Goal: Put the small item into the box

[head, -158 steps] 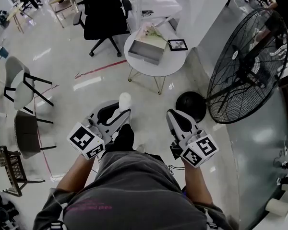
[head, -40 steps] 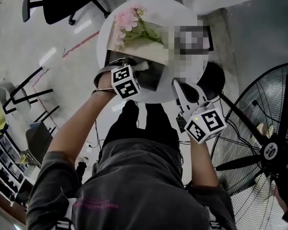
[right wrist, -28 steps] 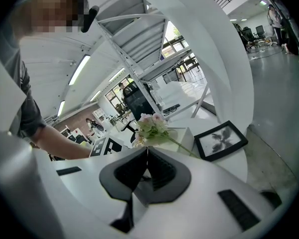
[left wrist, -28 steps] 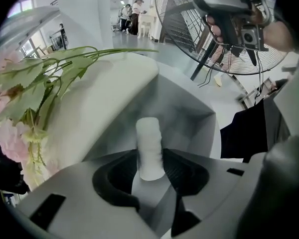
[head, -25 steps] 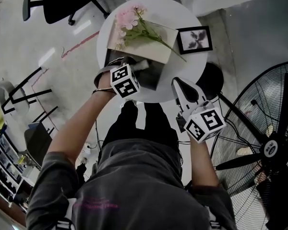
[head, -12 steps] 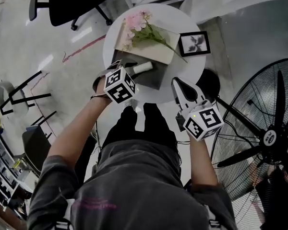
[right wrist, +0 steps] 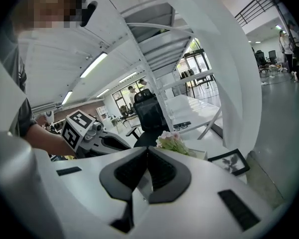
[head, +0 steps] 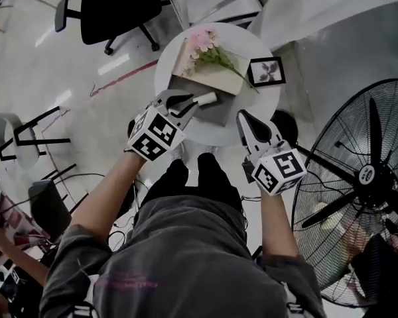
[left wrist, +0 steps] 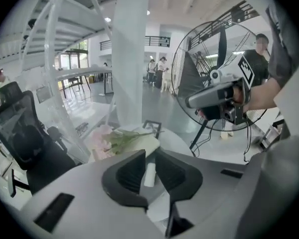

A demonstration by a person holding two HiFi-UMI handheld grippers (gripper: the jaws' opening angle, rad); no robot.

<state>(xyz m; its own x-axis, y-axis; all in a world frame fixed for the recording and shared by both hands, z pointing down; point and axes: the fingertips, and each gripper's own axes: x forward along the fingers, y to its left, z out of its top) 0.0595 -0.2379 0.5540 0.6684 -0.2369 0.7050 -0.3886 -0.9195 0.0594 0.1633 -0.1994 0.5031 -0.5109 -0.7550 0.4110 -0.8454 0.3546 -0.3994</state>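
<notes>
A small white cylinder (head: pixel 206 99) lies on its side inside the open grey box (head: pixel 225 112) on the round white table (head: pixel 255 42). The box's lid, with pink flowers (head: pixel 202 43) on it, leans at the far side. My left gripper (head: pixel 189 103) hovers above the box's near left corner, clear of the cylinder. Its jaws have just been closing, and nothing is between them. In the left gripper view the cylinder (left wrist: pixel 150 173) shows far below through the narrow gap of that gripper (left wrist: pixel 150 153). My right gripper (head: pixel 242 114) is shut and empty over the table's near edge, its pads meeting in its own view (right wrist: pixel 147 149).
A small framed picture (head: pixel 266 71) stands on the table to the right of the box. A large black floor fan (head: pixel 365 177) is close on the right. A black office chair (head: pixel 116 8) stands beyond the table, and other chairs are at the left.
My left gripper has lifted up and back out of the box and its jaws have narrowed. The white cylinder stays in the box. My right gripper has risen a little.
</notes>
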